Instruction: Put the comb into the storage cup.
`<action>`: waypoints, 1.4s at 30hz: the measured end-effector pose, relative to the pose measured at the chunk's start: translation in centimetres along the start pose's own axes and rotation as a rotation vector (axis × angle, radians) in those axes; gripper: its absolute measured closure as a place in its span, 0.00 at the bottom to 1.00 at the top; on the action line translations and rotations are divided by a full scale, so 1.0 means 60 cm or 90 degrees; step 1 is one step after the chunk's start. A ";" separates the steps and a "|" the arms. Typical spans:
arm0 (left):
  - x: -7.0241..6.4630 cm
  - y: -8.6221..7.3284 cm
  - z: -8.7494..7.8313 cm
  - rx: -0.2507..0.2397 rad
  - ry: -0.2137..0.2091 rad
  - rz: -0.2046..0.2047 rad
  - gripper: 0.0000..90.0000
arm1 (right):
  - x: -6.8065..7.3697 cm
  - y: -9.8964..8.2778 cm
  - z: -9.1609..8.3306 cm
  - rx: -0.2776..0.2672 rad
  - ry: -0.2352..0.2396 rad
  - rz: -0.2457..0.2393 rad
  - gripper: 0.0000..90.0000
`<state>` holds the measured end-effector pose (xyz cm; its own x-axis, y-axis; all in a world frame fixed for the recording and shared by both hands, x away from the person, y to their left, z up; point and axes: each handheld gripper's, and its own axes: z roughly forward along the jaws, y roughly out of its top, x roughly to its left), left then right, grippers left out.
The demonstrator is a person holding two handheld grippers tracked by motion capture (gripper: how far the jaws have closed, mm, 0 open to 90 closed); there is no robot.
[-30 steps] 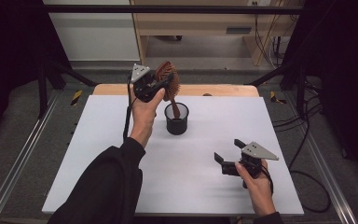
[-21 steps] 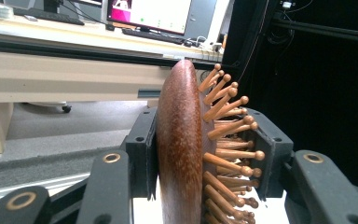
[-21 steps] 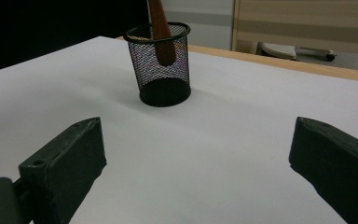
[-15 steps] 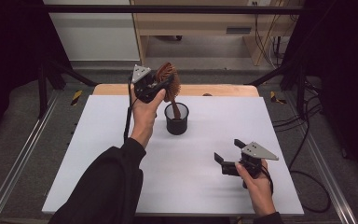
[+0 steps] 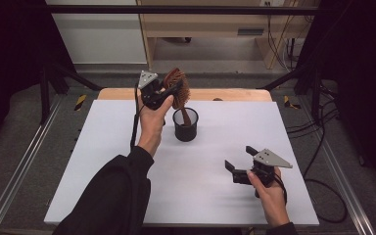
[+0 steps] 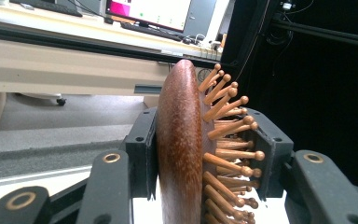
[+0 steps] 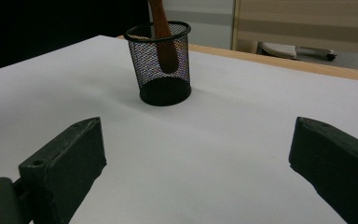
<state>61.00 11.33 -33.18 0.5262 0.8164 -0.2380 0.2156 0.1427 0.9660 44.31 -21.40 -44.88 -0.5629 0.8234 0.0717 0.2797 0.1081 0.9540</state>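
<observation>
Gripping hairbrush [image 6: 182, 149] bristles-side: left tool [image 5: 169, 93]; handle in mesh cup [image 7: 162, 63]; right tool [image 5: 240, 164] agape.

My left claw [image 5: 169, 93] is black, topped by a grey three-cornered plate near the upper middle of the high view, with a black cable trailing down along my arm. My right claw [image 5: 240, 164], lower right, carries the same grey plate. Close up, brass-coloured rivets sit in the black linkage arms. My left sleeve [image 5: 112, 196] is black.
</observation>
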 end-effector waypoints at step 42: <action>-0.015 -0.032 -0.005 0.019 -0.024 -0.017 0.57 | 0.004 -0.001 0.004 0.005 0.003 -0.004 0.04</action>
<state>59.86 10.47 -34.80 0.5501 0.7908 -0.2682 0.2538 0.1477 0.9559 44.37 -21.08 -44.97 -0.5687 0.8197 0.0678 0.2826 0.1173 0.9520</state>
